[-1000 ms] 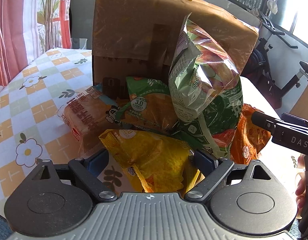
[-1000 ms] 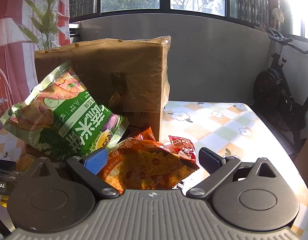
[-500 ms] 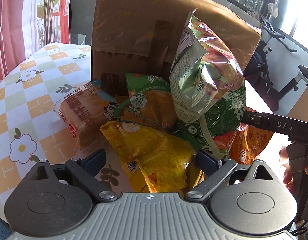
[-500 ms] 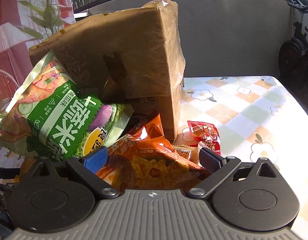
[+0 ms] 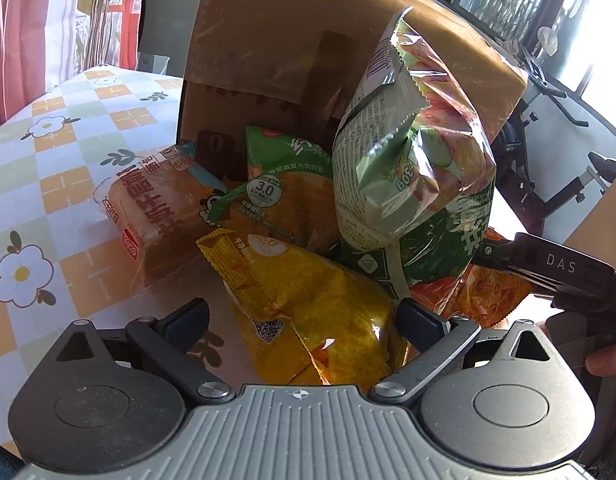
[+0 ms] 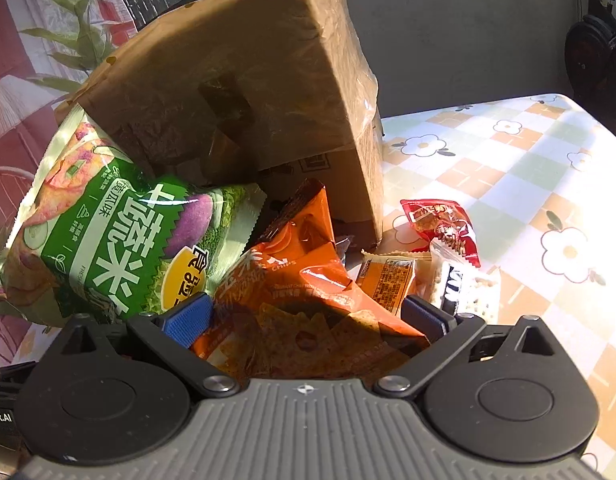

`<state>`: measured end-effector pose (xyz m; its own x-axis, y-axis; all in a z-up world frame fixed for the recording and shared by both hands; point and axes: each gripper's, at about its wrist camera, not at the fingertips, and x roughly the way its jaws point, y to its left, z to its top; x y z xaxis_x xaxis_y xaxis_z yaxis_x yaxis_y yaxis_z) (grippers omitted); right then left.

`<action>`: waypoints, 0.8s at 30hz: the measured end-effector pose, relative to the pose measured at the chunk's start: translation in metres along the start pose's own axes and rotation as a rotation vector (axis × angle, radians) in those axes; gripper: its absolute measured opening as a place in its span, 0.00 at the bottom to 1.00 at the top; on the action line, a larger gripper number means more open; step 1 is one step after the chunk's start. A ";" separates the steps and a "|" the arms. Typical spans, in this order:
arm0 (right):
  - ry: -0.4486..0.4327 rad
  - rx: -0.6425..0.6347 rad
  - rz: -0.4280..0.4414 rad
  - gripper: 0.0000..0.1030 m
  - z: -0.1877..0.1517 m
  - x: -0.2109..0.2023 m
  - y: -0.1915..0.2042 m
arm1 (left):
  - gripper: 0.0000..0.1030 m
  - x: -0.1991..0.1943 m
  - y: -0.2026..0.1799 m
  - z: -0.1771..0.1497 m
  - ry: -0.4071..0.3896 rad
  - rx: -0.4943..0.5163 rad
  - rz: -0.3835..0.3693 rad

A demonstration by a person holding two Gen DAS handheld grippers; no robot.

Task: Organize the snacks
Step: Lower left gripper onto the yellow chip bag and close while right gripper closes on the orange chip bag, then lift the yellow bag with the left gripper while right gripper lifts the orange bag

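Floral tabletop (image 5: pixel 67 184), snacks heaped by a box (image 5: pixel 291 52). Left gripper (image 5: pixel 303 316) jaws just opening around yellow bag (image 5: pixel 308 304); right gripper (image 6: pixel 308 316) jaws spread over orange bag (image 6: pixel 303 280).

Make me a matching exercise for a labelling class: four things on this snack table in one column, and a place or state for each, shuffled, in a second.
Things:
1. yellow bag
2. tall green bag
3. small red packet
4. bread loaf

Places or states:
A. on the tablecloth, right of the cardboard box
B. between the open left gripper's fingers
C. standing upright against the box
D. lying left of the pile, in clear wrap

Pairs: 1-B, 2-C, 3-A, 4-D
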<state>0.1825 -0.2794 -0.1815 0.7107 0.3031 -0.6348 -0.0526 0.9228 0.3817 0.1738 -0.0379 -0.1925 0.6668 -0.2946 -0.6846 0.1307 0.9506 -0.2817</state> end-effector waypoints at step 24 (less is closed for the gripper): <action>-0.130 -0.126 -0.116 0.41 -0.030 -0.052 0.054 | 0.64 -0.029 0.012 0.003 -0.055 0.037 0.018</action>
<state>0.1221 -0.2378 -0.1480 0.8012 0.1673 -0.5745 -0.0469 0.9747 0.2185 0.1583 -0.0172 -0.1736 0.7081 -0.2728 -0.6513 0.1449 0.9589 -0.2441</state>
